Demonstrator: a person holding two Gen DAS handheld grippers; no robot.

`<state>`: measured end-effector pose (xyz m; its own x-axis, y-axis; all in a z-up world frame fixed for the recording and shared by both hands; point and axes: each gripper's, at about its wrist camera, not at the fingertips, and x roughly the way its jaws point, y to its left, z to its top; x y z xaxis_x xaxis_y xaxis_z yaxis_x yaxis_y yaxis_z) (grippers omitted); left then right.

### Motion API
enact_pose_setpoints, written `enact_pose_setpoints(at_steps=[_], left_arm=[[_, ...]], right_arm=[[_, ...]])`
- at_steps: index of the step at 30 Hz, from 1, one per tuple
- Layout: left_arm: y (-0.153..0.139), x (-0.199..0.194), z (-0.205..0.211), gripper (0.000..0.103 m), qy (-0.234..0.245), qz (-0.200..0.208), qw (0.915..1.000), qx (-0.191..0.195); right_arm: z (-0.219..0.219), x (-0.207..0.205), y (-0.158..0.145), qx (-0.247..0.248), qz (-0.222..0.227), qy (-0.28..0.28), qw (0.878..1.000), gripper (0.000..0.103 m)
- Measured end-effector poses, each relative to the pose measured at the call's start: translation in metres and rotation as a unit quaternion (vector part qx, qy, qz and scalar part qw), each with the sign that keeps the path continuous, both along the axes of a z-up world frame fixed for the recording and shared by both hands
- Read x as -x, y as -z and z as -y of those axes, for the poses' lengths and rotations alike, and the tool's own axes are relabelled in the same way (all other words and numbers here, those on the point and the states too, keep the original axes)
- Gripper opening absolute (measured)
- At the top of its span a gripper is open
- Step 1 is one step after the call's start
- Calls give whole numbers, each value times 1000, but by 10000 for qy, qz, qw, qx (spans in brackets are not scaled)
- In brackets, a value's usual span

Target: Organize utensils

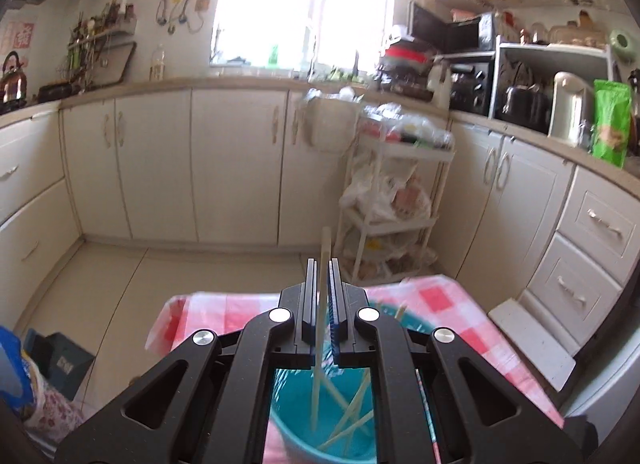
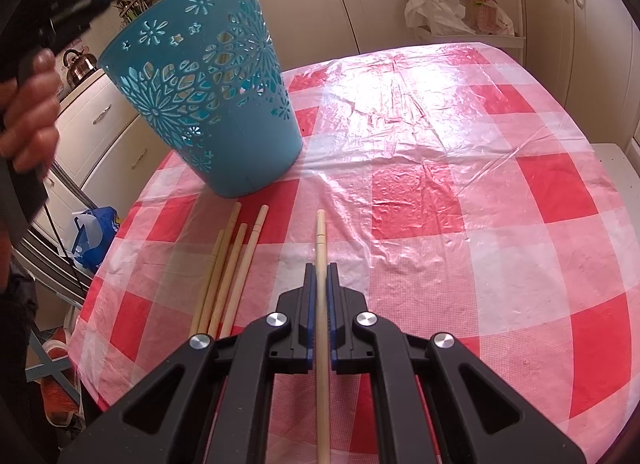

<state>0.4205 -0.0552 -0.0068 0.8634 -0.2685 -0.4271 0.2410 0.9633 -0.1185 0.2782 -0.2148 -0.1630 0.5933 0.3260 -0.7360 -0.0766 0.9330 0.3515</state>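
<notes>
Chopsticks everywhere rn. Left gripper (image 1: 322,264) sits above the teal plastic bin w/ flower-shaped cutouts (image 1: 288,404), fingers (image 1: 311,284) nearly closed and pinching one pale wooden chopstick (image 1: 320,344), which stands roughly upright w/ its lower end down inside the bin. Several more pale chopsticks (image 1: 352,420) lie criss-crossed at the bottom in there. Right gripper (image 2: 319,270) is low over the tabletop covered w/ a red-and-white checked plastic cloth (image 2: 440,184), fingers (image 2: 309,296) closed around another light wooden chopstick (image 2: 321,248), tip poking out fwd past them. Can't tell if that one's lifted or touching the cloth. Just to its left, a loose bunch of four pale chopsticks (image 2: 228,268) lies flat on the cloth, near the bin (image 2: 208,96), which stands at the back-left part of the tabletop. Person's hand (image 2: 30,112) holding the left gripper shows at the left edge of the right wrist view.
</notes>
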Motion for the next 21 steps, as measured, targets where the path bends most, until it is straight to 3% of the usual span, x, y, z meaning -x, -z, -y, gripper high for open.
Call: enact_pose_setpoints(at_steps=[2, 4, 6, 9, 15, 21], left_arm=[[12, 2, -5, 9, -57, -175, 9998, -23], [19, 10, -11, 19, -163, -210, 9996, -24], [21, 23, -20, 36, -371, -124, 9992, 42], [27, 46, -39, 48, -735, 19, 9970, 233], [70, 78, -67, 53, -1158, -352, 9910, 568], [128, 87, -70, 55, -1148, -1062, 9855, 659]], right_arm=[[0, 0, 0, -2, 5, 1, 10000, 6], [0, 0, 0, -14, 9, 6, 10000, 6], [1, 1, 0, -26, 42, 29, 10000, 6], [4, 5, -4, -79, 167, 85, 9998, 6], [10, 20, -19, -375, 495, 175, 9979, 6], [15, 38, -81, -735, 1274, 257, 9888, 6]])
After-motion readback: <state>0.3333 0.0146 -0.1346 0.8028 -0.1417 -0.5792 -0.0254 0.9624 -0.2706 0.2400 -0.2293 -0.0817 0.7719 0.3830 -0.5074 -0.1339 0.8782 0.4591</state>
